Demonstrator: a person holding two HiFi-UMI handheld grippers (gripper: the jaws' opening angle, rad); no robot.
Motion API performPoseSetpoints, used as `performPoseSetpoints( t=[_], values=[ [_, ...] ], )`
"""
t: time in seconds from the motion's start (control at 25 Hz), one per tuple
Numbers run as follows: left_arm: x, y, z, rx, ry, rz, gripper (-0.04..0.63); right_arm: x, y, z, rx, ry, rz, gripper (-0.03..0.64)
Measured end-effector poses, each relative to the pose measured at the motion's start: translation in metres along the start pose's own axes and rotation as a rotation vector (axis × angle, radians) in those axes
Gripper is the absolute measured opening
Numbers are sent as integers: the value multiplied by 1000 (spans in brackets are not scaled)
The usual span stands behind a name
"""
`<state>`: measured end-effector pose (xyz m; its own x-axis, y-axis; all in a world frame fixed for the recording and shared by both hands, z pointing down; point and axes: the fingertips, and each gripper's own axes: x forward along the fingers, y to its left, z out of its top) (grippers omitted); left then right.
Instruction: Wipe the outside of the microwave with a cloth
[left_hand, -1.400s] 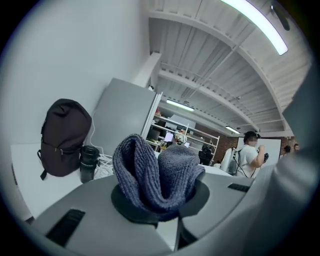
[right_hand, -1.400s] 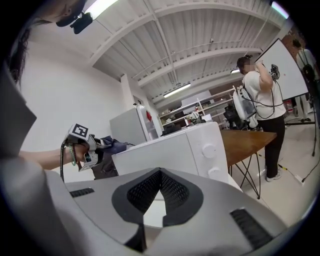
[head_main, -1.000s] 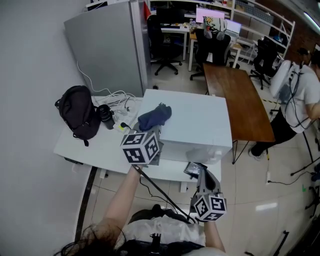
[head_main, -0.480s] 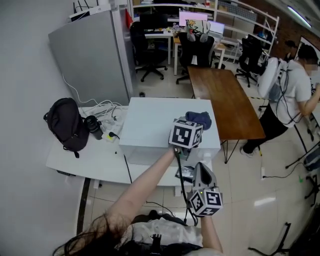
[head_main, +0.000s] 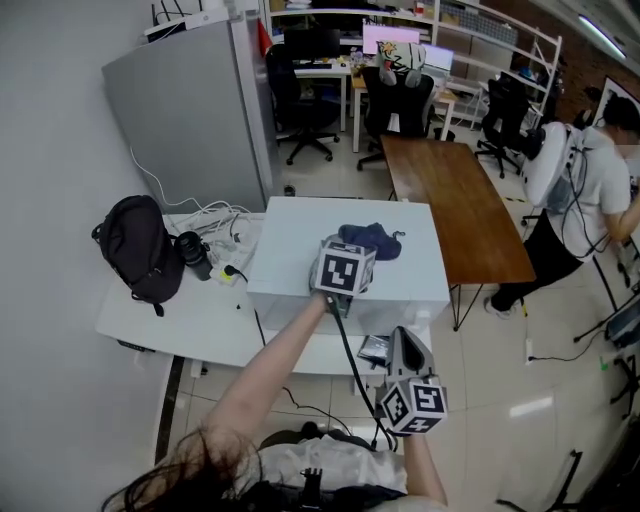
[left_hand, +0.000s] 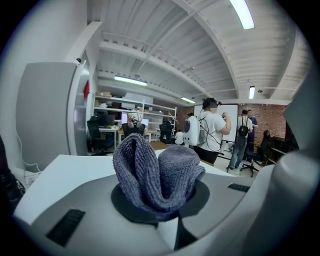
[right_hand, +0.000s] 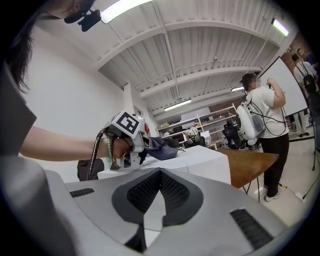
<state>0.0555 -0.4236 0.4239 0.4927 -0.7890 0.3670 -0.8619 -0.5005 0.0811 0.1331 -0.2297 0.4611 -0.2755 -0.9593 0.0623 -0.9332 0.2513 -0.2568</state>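
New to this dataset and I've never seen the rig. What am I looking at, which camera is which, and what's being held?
There is no robot here. A person holds a handheld gripper in each hand, and the marker cubes are part of those grippers. The head view comes from a camera on the person's head, looking steeply down. The other two views come from cameras riding on each gripper, looking along its tongs.

On the white table sit a white microwave, a black backpack and a tangle of white cables.

The left gripper has its tongs shut on a blue-grey cloth that lies on the microwave's top. The right gripper is held low in front of the table, with its tongs shut and empty.
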Motion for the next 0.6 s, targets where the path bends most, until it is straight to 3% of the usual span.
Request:
performPoseSetpoints(
  t=[0.28, 0.44, 0.6],
  values=[
    [-49, 110, -11, -96, -40, 157, 49, 21, 38, -1, -17, 14, 86, 23],
    [-84, 170, -26, -107, -45, 276, 49, 32, 60, -6, -25, 25, 133, 23],
    [-109, 191, -32, -112, -30, 325, 49, 39, 75, -8, -31, 34, 161, 23]
  ],
)
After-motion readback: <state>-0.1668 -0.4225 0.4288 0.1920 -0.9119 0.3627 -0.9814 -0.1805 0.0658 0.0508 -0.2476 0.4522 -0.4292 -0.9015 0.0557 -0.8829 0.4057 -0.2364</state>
